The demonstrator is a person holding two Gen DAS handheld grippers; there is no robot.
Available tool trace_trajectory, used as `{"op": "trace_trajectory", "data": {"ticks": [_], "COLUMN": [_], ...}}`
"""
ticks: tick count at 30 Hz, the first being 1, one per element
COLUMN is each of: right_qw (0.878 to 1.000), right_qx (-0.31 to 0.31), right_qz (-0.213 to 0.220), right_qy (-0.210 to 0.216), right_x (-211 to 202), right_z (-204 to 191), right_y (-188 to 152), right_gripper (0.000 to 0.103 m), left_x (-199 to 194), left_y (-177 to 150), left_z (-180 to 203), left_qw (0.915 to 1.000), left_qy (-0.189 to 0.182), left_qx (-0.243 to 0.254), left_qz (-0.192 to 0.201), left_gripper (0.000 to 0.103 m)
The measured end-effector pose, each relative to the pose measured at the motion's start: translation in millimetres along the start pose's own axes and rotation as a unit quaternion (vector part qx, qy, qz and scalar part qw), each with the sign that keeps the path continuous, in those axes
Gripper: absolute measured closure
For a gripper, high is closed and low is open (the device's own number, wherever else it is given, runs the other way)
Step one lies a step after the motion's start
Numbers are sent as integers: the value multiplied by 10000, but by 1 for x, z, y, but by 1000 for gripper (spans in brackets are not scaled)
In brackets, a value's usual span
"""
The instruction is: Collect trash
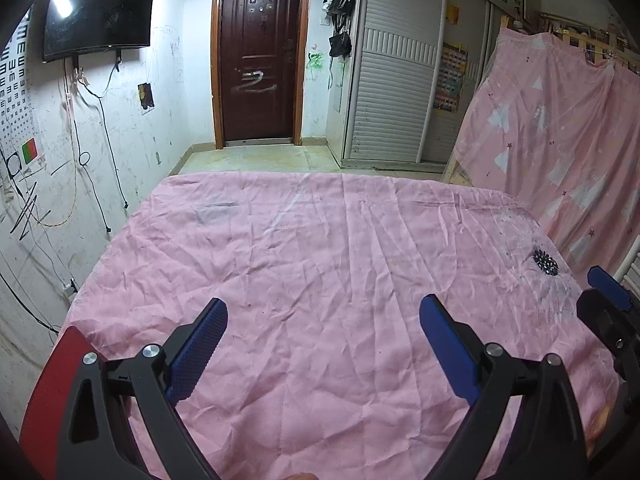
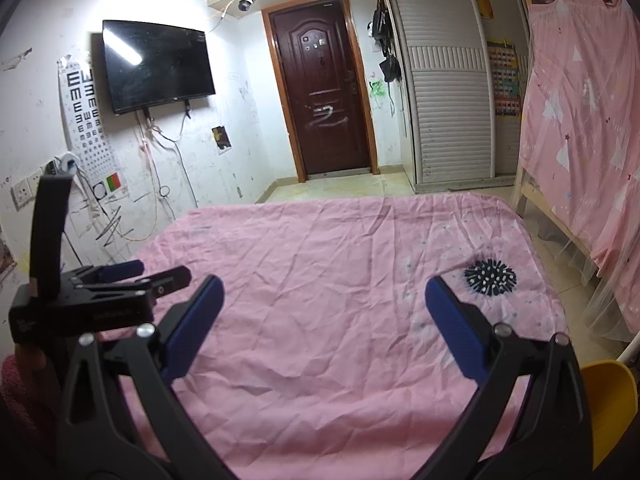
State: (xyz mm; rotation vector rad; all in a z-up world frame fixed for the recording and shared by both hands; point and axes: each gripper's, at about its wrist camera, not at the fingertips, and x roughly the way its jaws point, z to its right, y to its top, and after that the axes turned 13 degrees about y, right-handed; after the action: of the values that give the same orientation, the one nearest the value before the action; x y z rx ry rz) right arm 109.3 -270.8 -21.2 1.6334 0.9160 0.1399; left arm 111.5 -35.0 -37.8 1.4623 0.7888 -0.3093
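Both tools, left [image 1: 323, 344] and right [image 2: 324, 320], gape empty over pink sheet [image 1: 320, 260]; no trash visible. Next: locate some.

A cloth-covered table [image 2: 320, 320] fills the near ground. Beyond its far edge stands a door [image 2: 322, 84]. On the wall to the left hang a television [image 2: 158, 66] and an eye chart [image 2: 86, 120]; right of the door stands a wardrobe [image 2: 448, 80], with a draped frame [image 2: 580, 120] nearer on the right.
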Motion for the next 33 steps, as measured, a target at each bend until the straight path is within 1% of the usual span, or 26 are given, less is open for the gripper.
{"op": "trace_trajectory", "data": {"ticks": [33], "right_qw": [10000], "right_qx": [35], "right_qz": [-22], "right_qy": [8], "right_x": [0], "right_z": [3], "right_y": [0], "right_gripper": [6], "left_x": [1], "left_y": [-1], "left_z": [0], "left_qw": [10000], "left_qy": [-26], "left_qx": [-11], "left_qz": [-19], "left_gripper": [14]}}
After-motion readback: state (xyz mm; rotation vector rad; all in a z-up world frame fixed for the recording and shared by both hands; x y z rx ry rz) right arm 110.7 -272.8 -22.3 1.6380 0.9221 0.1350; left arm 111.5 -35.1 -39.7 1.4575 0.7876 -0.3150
